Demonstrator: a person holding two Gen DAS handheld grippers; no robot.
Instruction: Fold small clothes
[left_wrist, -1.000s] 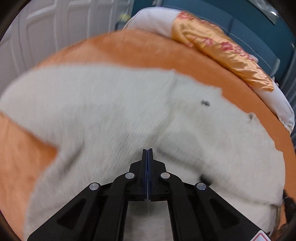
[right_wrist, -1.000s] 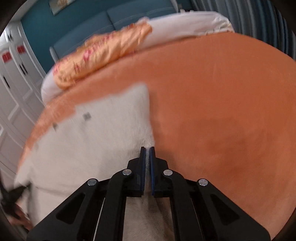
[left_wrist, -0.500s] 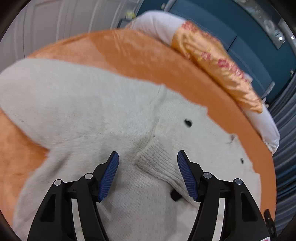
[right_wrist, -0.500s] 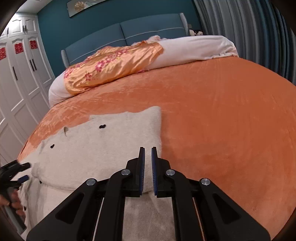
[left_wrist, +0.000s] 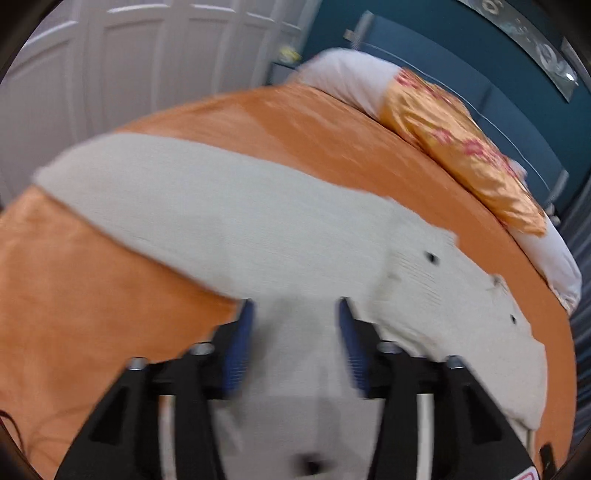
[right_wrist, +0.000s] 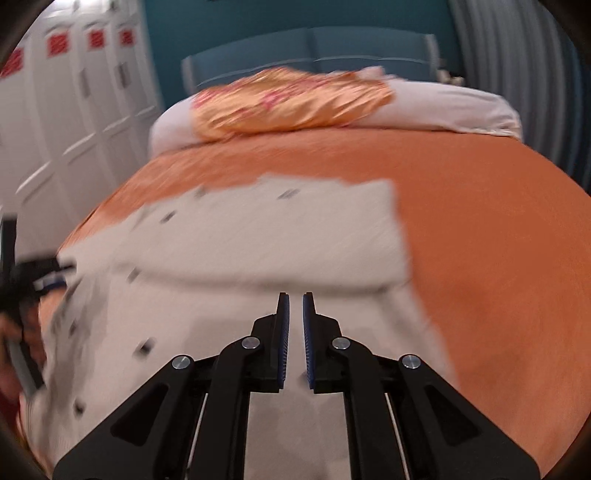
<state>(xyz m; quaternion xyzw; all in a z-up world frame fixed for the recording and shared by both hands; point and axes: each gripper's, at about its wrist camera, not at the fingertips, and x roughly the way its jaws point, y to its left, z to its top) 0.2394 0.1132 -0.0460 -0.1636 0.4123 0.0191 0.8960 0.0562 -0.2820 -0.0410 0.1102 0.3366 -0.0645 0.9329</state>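
A cream knitted cardigan (left_wrist: 258, 229) with dark buttons lies spread on the orange bedspread (left_wrist: 92, 280). In the left wrist view one sleeve stretches to the far left. My left gripper (left_wrist: 295, 314) is open and empty, low over the cardigan near the sleeve's base. In the right wrist view the cardigan (right_wrist: 277, 229) lies with a fold across its body. My right gripper (right_wrist: 295, 306) is slightly open with nothing between the pads, above the cardigan's near part. The left gripper (right_wrist: 33, 273) shows at the left edge there. Both views are motion-blurred.
A gold floral cover (right_wrist: 288, 99) lies over white pillows (right_wrist: 461, 107) at the head of the bed, before a blue headboard (right_wrist: 314, 48). White wardrobe doors (left_wrist: 129, 66) stand along the left side. Bare orange bedspread (right_wrist: 498, 240) lies right of the cardigan.
Both grippers were shut a second ago. The left opened wide, let go of the sleeve cuff and drew back left. The right parted slightly and pulled back.
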